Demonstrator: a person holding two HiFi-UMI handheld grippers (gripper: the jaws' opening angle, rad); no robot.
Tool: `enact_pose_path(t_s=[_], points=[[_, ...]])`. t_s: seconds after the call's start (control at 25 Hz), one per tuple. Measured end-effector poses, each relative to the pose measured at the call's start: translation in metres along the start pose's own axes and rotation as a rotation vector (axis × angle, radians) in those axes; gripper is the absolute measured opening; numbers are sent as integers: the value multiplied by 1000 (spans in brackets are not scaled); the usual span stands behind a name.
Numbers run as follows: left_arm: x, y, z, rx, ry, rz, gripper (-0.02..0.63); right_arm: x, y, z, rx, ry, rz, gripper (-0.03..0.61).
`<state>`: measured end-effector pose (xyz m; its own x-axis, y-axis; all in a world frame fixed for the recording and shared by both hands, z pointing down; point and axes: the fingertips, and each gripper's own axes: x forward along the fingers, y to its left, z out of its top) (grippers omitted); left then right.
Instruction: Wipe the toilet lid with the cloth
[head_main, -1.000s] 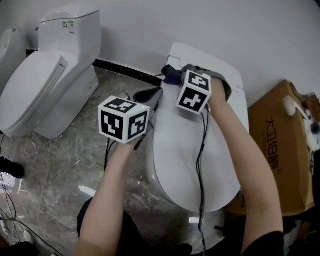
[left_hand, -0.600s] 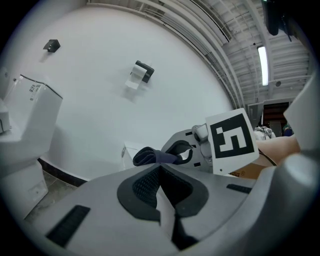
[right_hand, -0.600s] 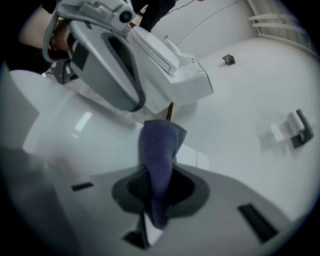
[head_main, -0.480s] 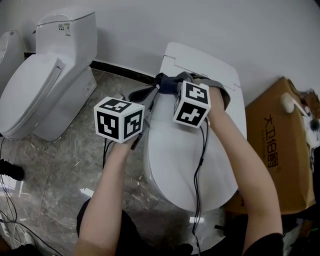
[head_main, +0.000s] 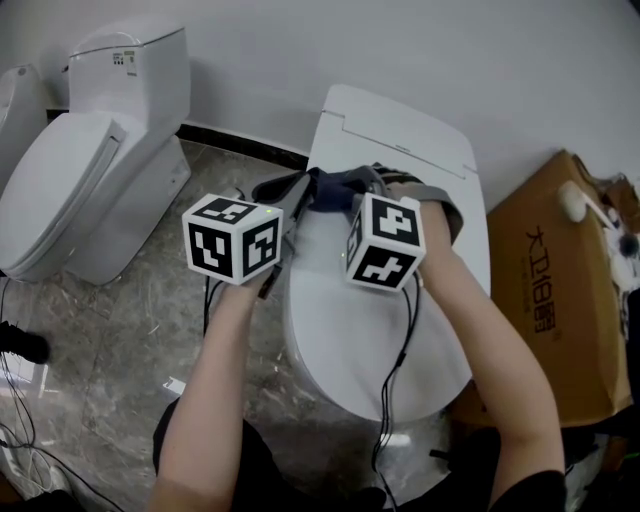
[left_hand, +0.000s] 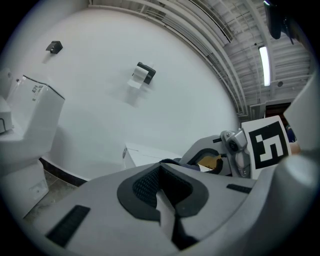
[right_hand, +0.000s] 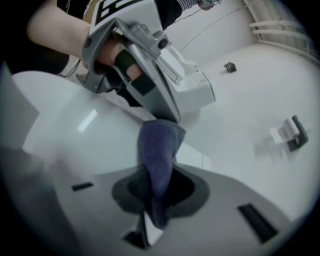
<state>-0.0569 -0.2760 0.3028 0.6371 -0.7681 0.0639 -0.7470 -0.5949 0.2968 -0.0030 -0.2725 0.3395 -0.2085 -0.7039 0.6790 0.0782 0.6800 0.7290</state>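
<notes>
The white toilet lid (head_main: 375, 320) lies closed in the middle of the head view. A dark blue cloth (head_main: 335, 190) rests on its back part, just in front of the tank (head_main: 395, 125). My right gripper (head_main: 350, 195) is shut on that cloth, which hangs out from its jaws in the right gripper view as a blue fold (right_hand: 159, 147) above the lid (right_hand: 75, 125). My left gripper (head_main: 290, 200) is shut with nothing in it, held at the lid's left edge close beside the cloth. In the left gripper view, the left gripper (left_hand: 162, 180) points at the wall, with the right gripper (left_hand: 235, 150) to its right.
A second white toilet (head_main: 80, 170) stands at the left on the marble floor. A cardboard box (head_main: 555, 290) sits against the toilet's right side. Cables (head_main: 20, 420) lie on the floor at lower left. A paper holder (left_hand: 145, 74) is on the wall.
My right gripper has dragged the cloth from beside the tank toward the front and left along the lid. The left gripper has drifted slightly left and down.
</notes>
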Motion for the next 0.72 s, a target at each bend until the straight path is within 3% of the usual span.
enact_pose_path(t_s=[0.72], points=[[-3, -4, 5, 3, -2, 16, 12, -37, 36, 9, -38, -30, 24, 64]])
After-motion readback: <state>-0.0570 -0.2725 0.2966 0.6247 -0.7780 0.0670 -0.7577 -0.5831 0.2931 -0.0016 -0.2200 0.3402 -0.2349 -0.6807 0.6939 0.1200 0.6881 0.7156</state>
